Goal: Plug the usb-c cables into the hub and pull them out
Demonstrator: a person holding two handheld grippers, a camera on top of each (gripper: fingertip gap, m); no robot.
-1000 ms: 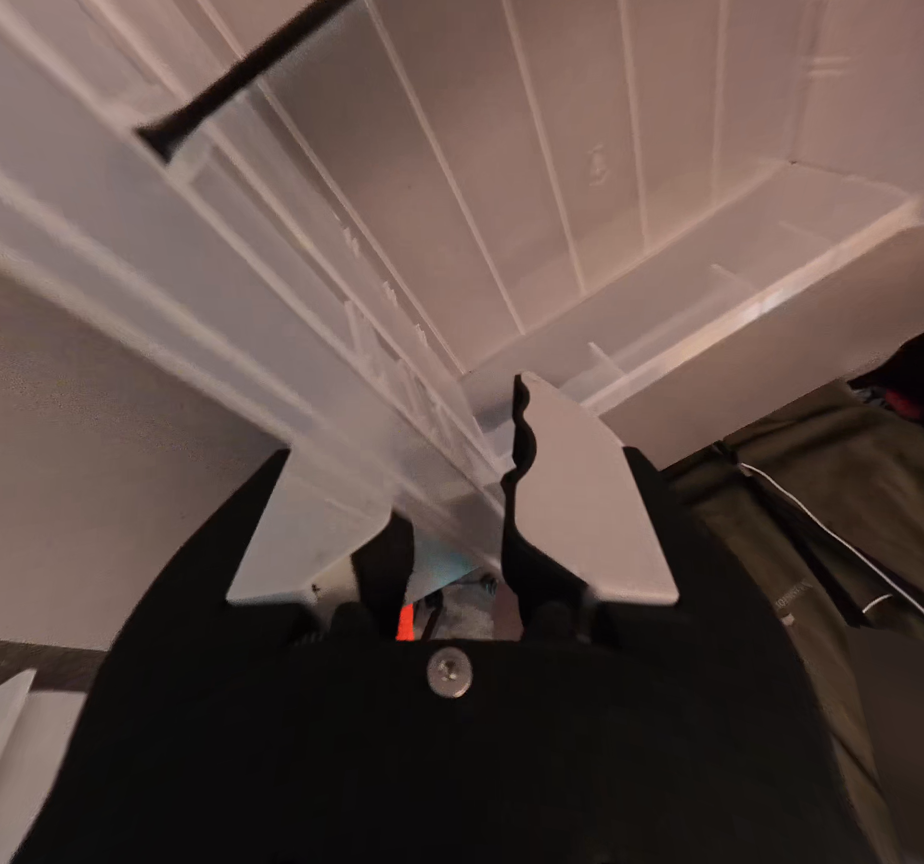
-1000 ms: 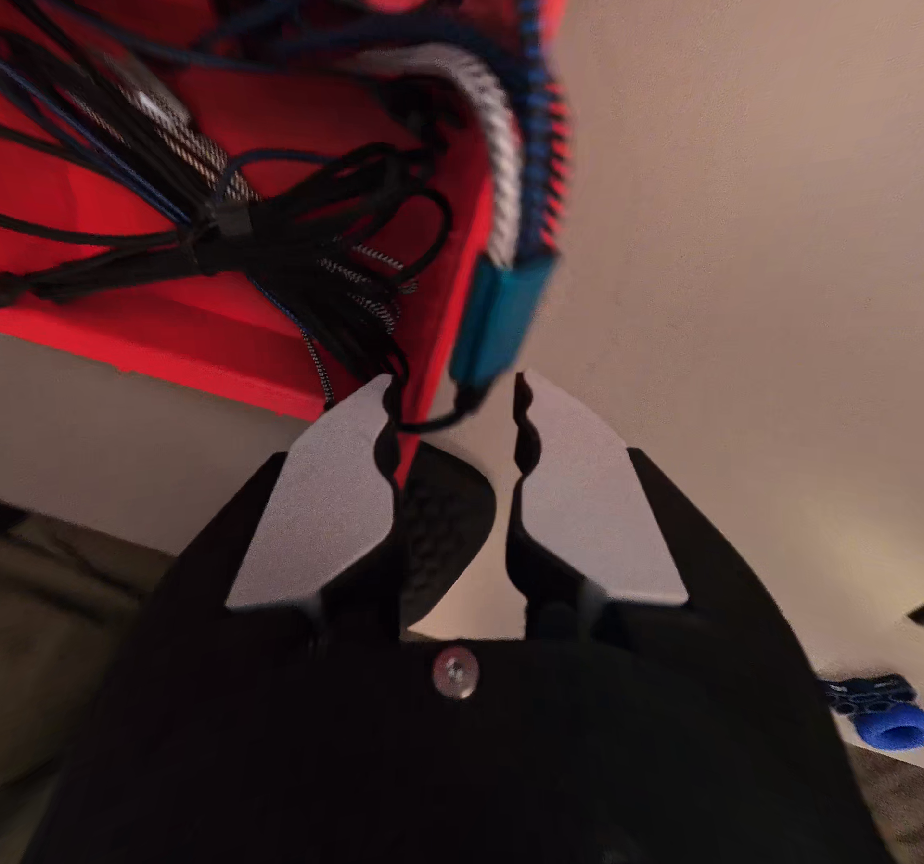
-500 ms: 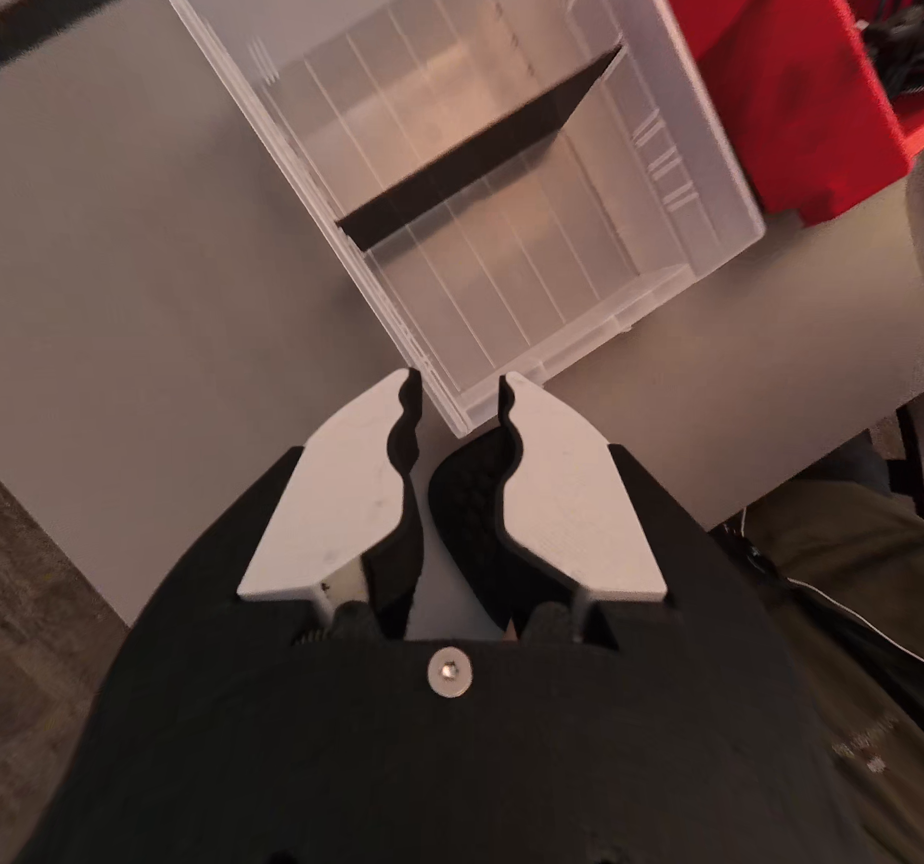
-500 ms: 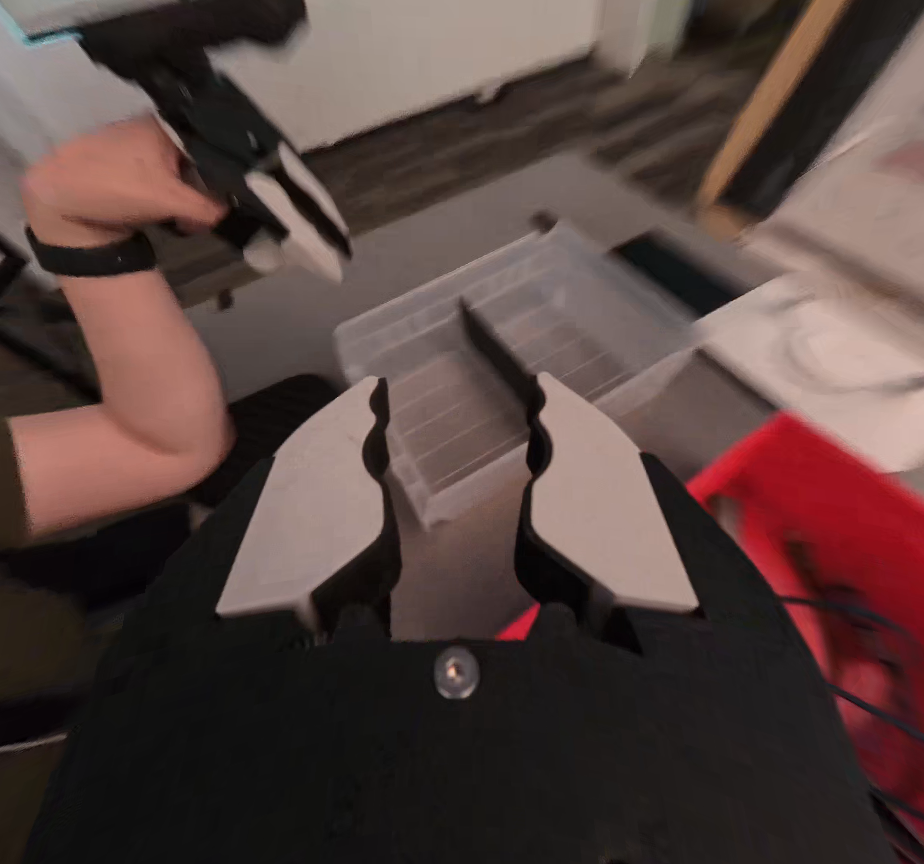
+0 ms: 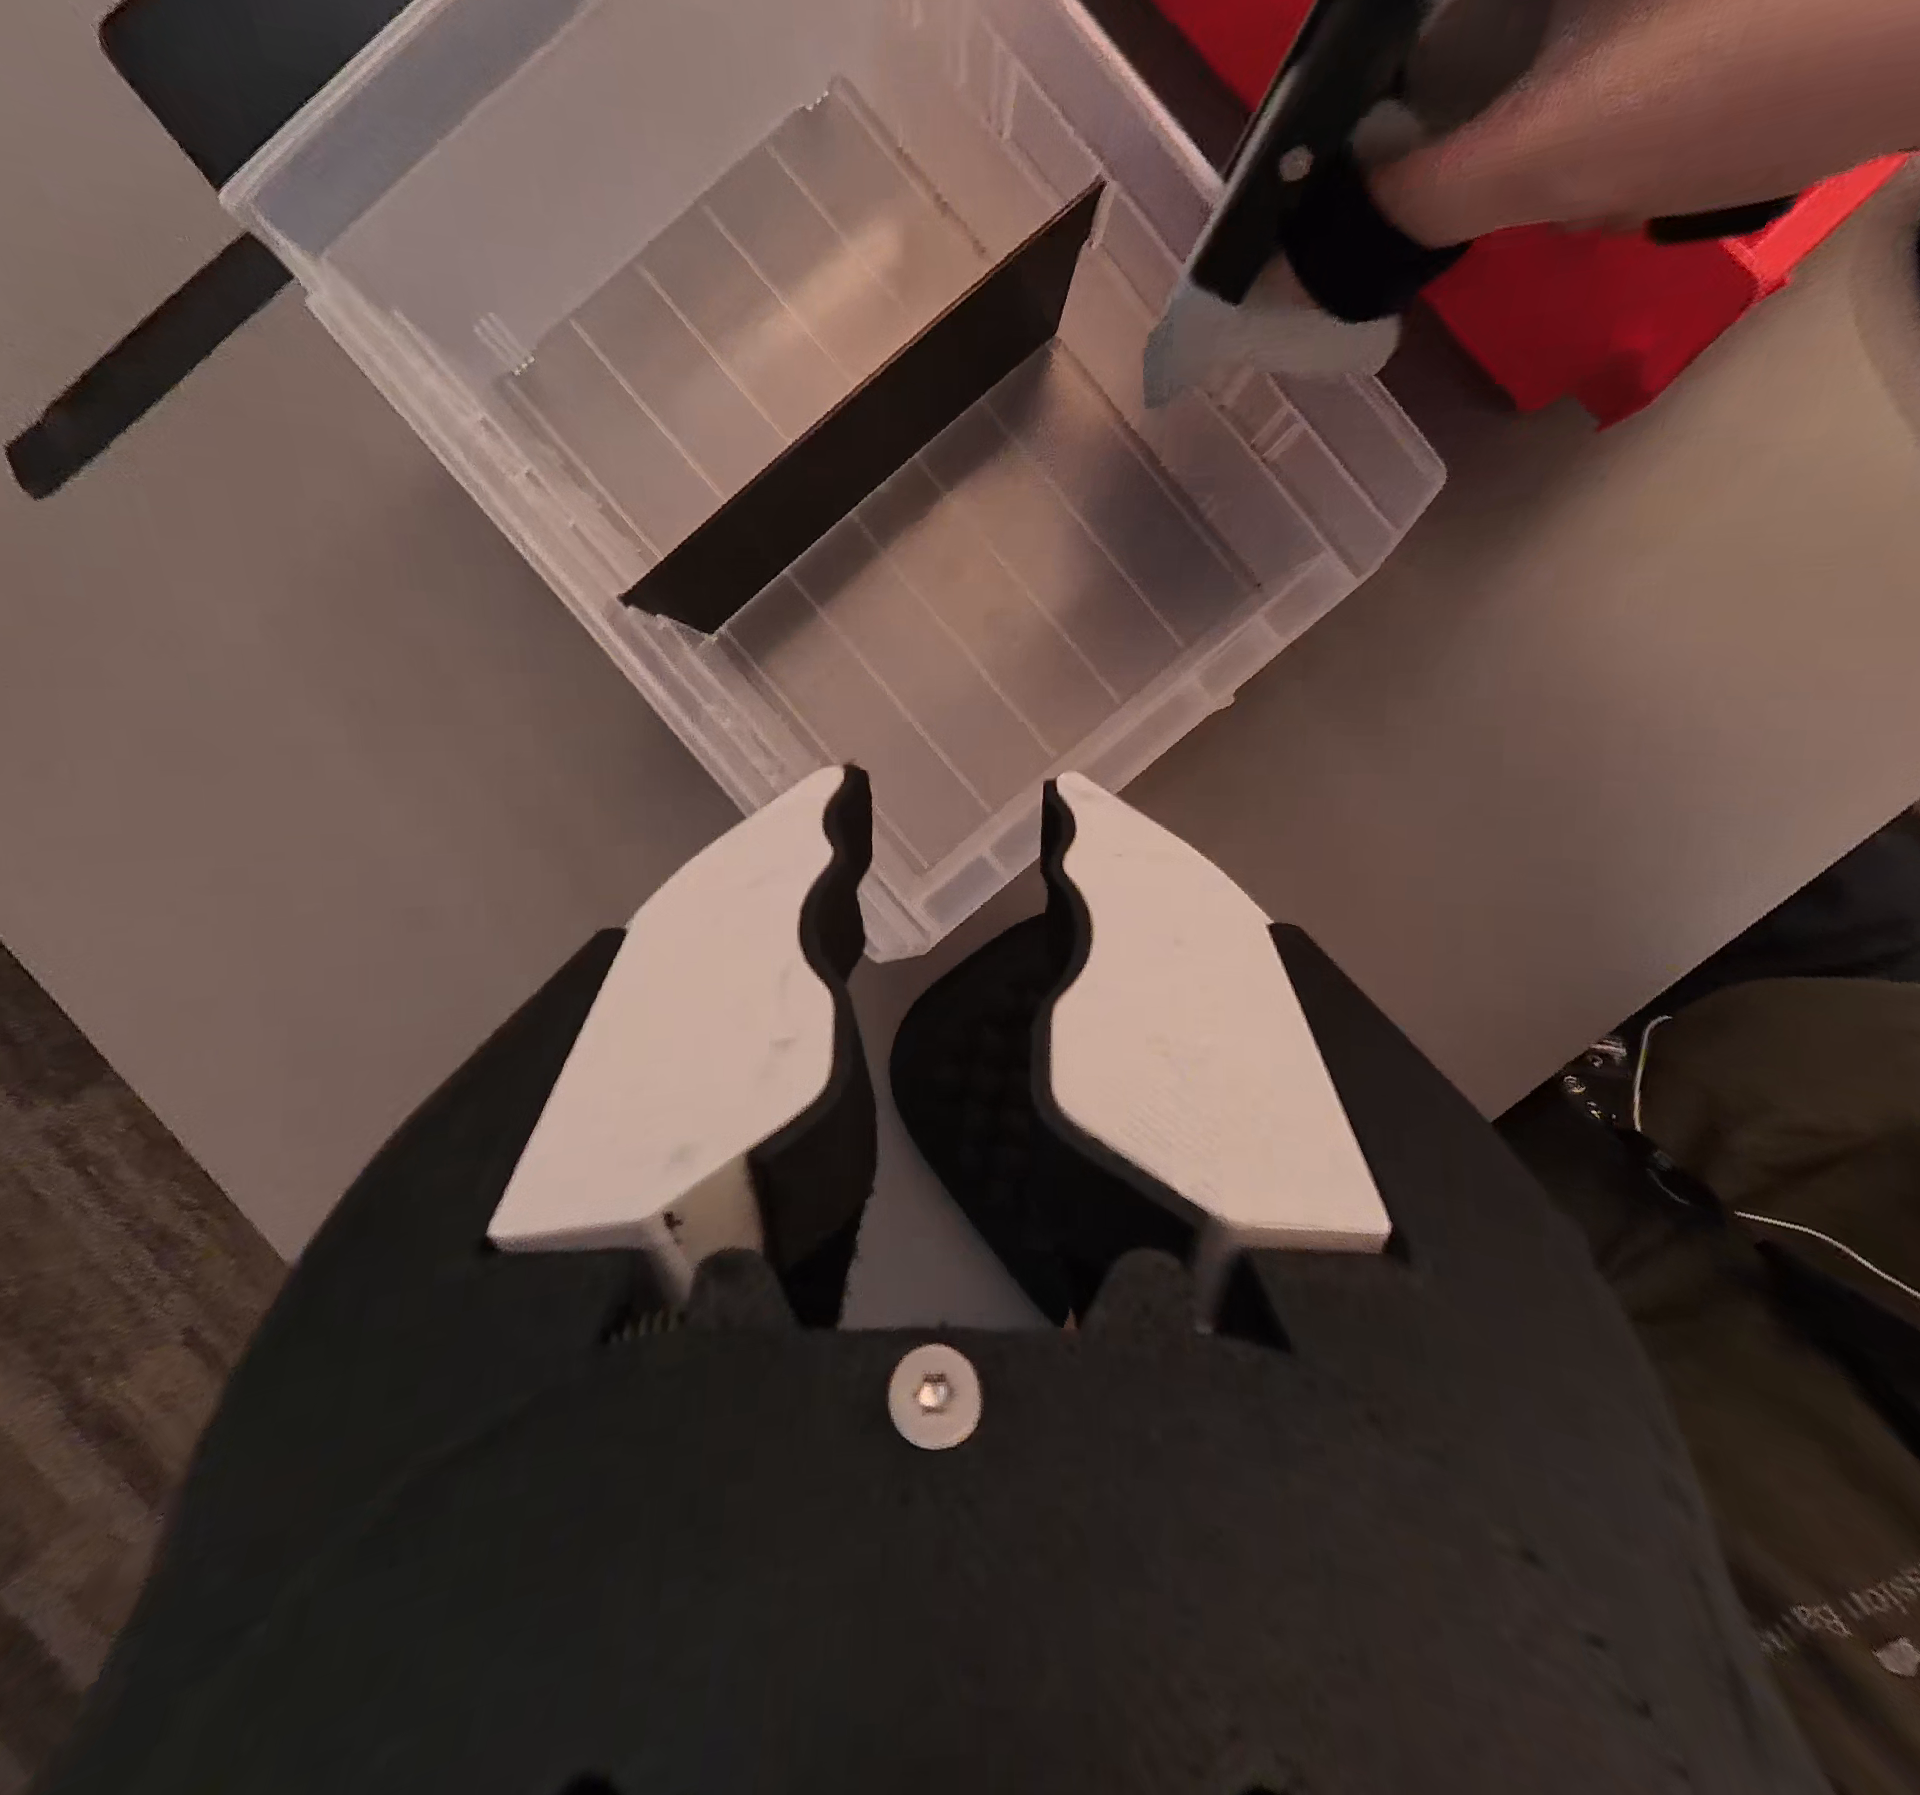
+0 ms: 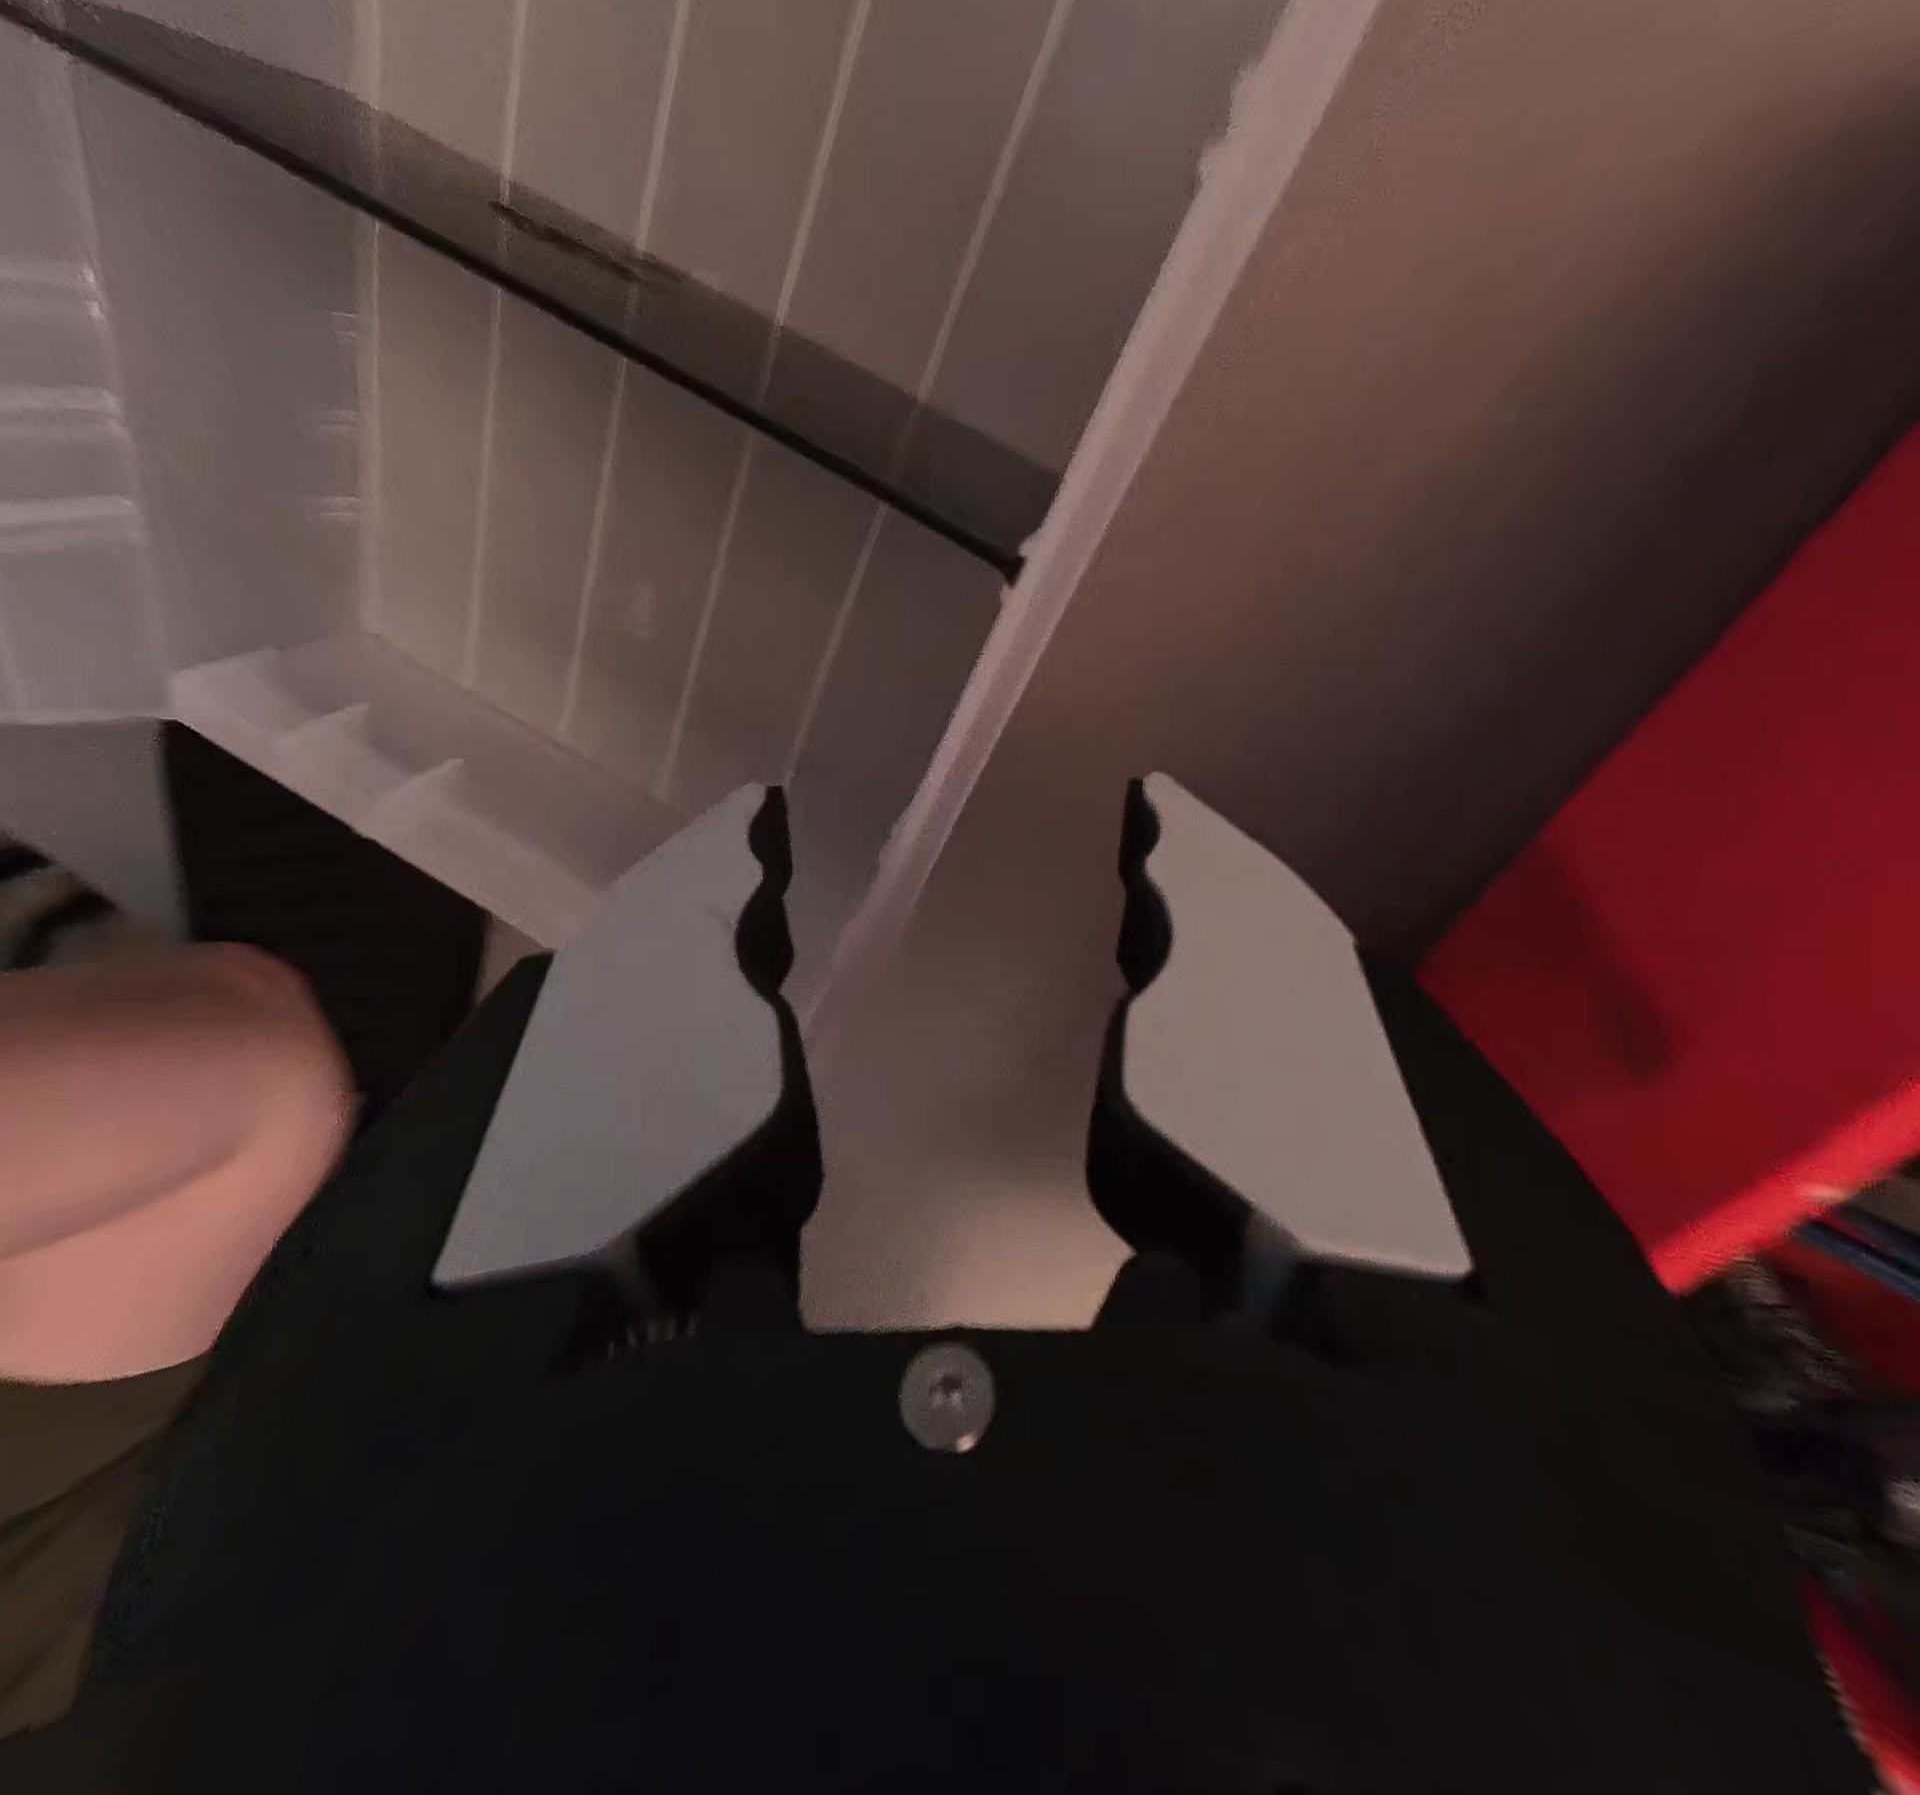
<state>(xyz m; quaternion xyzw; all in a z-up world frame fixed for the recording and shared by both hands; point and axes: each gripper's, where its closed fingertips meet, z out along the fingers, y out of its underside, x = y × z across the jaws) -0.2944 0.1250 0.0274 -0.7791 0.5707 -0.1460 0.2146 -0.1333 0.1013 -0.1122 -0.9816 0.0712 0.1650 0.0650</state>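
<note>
No hub shows in either view. Blurred cables (image 6: 1860, 1278) show at the edge of a red bin (image 6: 1714, 914). My left gripper (image 5: 951, 795) is open and empty, above the near corner of a clear plastic bin (image 5: 1039, 602) with a black divider (image 5: 883, 436). My right gripper (image 6: 956, 795) is open and empty, with the clear bin's rim (image 6: 1049, 623) running between its fingers. It also shows in the left wrist view (image 5: 1169, 363), held by a hand (image 5: 1662, 62) over the bin's right rim.
The clear bin stands on a beige table (image 5: 312, 706). The red bin (image 5: 1579, 343) stands just right of it. A black slot (image 5: 260, 31) lies behind the bin. The person's arm (image 6: 156, 1122) and olive clothing (image 5: 1766, 1122) are at the table's near edge.
My left gripper let go of the clear bin's wall and rose above it. My right gripper swung away from the red bin's cables to the clear bin's right rim, jaws wider.
</note>
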